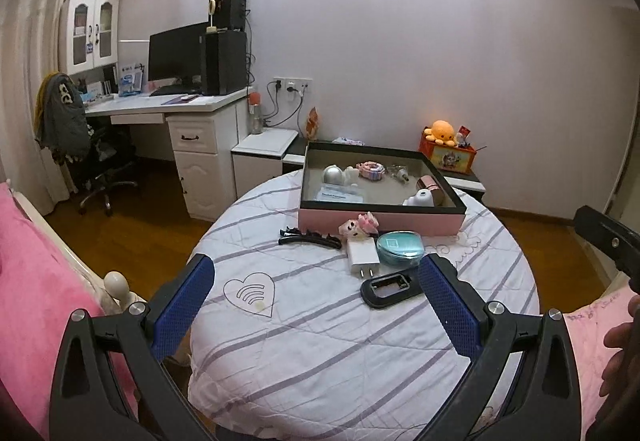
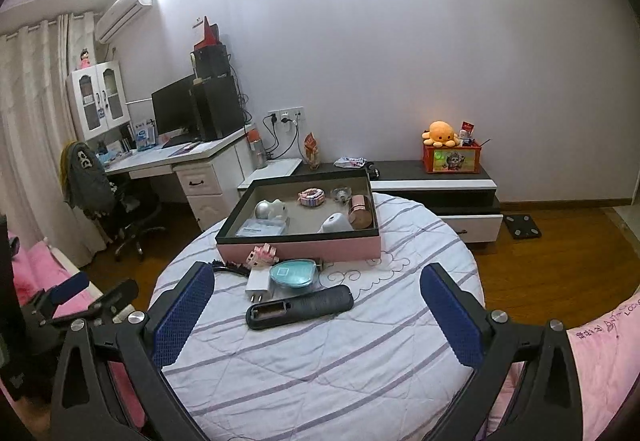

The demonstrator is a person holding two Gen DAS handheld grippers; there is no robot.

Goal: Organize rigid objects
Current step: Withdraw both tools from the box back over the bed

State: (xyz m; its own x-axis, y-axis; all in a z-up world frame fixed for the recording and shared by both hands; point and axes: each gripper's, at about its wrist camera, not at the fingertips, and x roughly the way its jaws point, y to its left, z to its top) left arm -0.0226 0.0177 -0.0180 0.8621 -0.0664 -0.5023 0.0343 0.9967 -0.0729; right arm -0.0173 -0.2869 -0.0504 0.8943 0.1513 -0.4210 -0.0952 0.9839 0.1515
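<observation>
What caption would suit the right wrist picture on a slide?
Open right gripper hovers over a black remote, white charger and teal case before the pink box.

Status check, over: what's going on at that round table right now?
Left tool open, right tool open, both empty. Black remote, white charger, teal case outside pink tray. Nothing in the way.

The surface (image 2: 304,369) wears white cloth with grey-lilac stripes and a heart outline; the tray (image 2: 312,247) is pink outside, black-rimmed, beige within; a teal oval case (image 2: 294,273), white charger (image 2: 258,283), black remote (image 2: 300,307); blue textured pads (image 2: 182,315) line black jaws.
</observation>
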